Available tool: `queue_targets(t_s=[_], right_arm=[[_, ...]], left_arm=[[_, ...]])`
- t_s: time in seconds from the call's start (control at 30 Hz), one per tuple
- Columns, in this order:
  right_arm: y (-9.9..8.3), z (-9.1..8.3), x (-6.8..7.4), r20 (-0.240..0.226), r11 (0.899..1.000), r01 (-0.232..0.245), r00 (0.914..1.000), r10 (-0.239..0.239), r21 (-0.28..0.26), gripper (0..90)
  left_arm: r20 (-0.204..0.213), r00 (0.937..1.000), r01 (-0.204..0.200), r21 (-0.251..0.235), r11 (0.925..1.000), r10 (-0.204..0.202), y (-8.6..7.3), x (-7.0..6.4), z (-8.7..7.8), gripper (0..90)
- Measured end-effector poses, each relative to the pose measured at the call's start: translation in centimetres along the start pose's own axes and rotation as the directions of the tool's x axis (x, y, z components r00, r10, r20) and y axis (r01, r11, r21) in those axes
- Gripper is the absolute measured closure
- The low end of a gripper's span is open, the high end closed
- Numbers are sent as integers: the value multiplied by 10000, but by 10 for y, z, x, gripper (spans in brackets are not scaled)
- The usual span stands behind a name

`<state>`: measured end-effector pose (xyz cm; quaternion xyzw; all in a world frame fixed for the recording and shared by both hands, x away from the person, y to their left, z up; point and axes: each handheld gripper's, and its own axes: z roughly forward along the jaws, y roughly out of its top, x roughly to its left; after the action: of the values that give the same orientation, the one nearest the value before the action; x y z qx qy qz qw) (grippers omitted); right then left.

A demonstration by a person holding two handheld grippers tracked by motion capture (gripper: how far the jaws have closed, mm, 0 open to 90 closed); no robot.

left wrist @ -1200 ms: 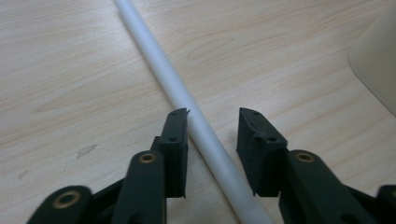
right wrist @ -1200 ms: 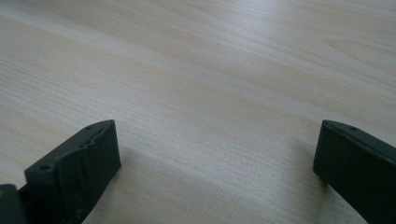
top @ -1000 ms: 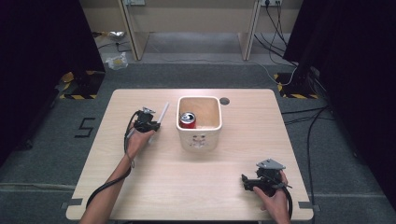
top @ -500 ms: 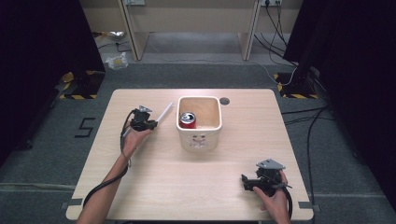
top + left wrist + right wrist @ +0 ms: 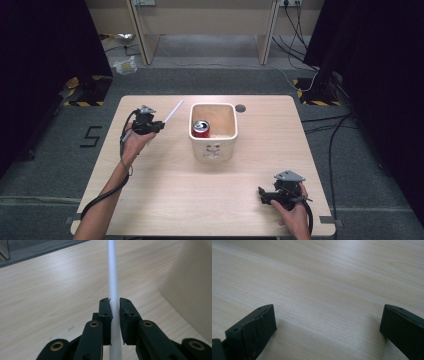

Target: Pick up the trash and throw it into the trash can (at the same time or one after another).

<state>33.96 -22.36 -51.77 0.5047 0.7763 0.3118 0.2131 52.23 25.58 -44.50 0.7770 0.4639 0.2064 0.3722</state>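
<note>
A thin white rod (image 5: pixel 173 111) sticks out up and to the right from my left gripper (image 5: pixel 159 125), which is shut on it at the table's left. In the left gripper view the white rod (image 5: pixel 113 282) runs straight up between the jaws of my left gripper (image 5: pixel 114 303), and the bin's pale wall (image 5: pixel 192 287) curves at the right. A cream square bin (image 5: pixel 213 148) stands mid-table with a red can (image 5: pixel 201 128) inside it. My right gripper (image 5: pixel 262 195) rests low at the front right, open; in its own view the right gripper (image 5: pixel 327 315) has bare wood between its jaws.
A dark round hole (image 5: pixel 240 108) sits in the tabletop behind the bin's right corner. Wooden table (image 5: pixel 165 190) has edges all round, with grey floor beyond. Cables trail from both grippers. Desk legs and cables (image 5: pixel 295 20) stand at the back.
My left gripper has risen and drawn left and back from the bin with the white rod, which now tilts higher. The right gripper has stayed put.
</note>
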Motion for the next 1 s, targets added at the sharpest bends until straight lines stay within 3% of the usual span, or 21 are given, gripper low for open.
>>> queue_targets(t_s=[0.33, 0.5, 0.57, 1.0], right_arm=[[0, 0, 0, 2, 10000, 1, 10000, -1, -4, 6], [0, 0, 0, -4, 10000, 1, 10000, -1, -3, 5], [0, 0, 0, -10, 10000, 15, 10000, -15, -5, 5], [0, 0, 1, -1, 10000, 9, 10000, -9, -9, 7]], left_arm=[[409, 9989, -188, -479, 9987, 207, 16, -7, -21, 799], [850, 9959, -240, -720, 9971, 301, 26, -14, -33, 799], [947, 9939, -486, -863, 9951, 567, 32, -19, -40, 799], [1734, 9801, -730, -1379, 9877, 967, 62, -42, -62, 799]])
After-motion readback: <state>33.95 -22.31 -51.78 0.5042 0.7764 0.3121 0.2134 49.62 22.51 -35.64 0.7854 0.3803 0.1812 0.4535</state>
